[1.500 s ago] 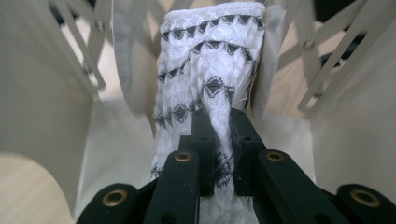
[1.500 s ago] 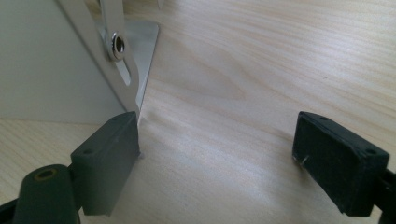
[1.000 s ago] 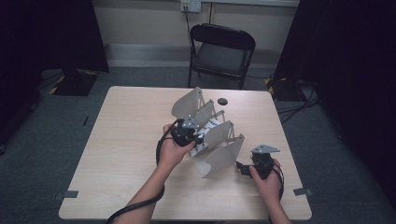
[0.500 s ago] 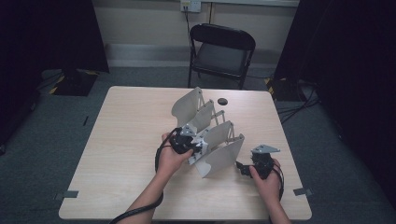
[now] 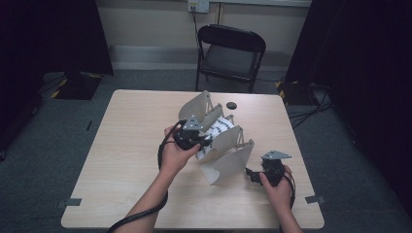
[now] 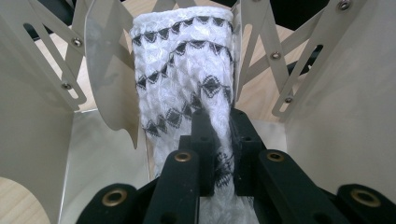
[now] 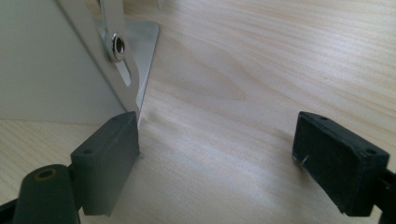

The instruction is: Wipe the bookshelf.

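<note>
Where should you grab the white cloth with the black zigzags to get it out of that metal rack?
Probably by its near end, coming in along the slot from the open front: the white black-patterned cloth stands rolled between two plates of the grey metal accordion rack, leaving its sides blocked. The left gripper pinches it there.

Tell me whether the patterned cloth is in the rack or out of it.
In. The cloth stands between two plates of the rack, with the left gripper shut on its near end.

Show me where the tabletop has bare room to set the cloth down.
Free: the wide strip of table left of the metal rack, and the near edge between both forearms. Crowded: the middle, where the left gripper pinches the cloth among the rack's plates.
</note>
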Demonstrator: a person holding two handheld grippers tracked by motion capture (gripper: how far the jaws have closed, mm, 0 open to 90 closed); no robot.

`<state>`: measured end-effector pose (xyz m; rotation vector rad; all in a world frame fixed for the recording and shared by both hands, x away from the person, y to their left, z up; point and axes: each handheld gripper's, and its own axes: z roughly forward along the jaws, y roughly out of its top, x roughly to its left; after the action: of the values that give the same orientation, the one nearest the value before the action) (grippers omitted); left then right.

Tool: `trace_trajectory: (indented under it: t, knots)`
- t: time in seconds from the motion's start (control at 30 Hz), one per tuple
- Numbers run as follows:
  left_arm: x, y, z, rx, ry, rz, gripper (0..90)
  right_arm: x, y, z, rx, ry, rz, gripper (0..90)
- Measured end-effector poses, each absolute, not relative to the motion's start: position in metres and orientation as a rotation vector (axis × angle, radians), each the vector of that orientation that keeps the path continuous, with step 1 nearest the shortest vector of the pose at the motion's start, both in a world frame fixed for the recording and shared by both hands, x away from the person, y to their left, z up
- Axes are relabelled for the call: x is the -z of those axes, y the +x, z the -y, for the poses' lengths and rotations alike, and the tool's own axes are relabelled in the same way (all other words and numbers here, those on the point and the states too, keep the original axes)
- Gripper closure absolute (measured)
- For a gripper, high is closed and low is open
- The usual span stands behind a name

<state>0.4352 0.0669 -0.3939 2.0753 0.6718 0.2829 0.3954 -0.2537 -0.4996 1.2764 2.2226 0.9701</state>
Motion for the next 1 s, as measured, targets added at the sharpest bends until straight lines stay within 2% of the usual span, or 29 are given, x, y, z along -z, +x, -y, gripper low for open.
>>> trace_trajectory:
  t: [0.63, 0.8, 1.0]
  knots:
    - [0.454, 0.43, -0.061, -0.202, 2.155, -0.728, 83.0, 0.5, 0.395, 0.254, -0.971, 1.277, -2.223, 14.1]
    - [0.455, 0.431, -0.064, -0.208, 2.152, -0.763, 83.0, 0.5, 0.395, 0.254, -0.97, 1.277, -2.223, 14.1]
    - [0.432, 0.437, -0.073, -0.298, 2.115, -0.768, 83.0, 0.5, 0.395, 0.254, -0.97, 1.277, -2.222, 14.1]
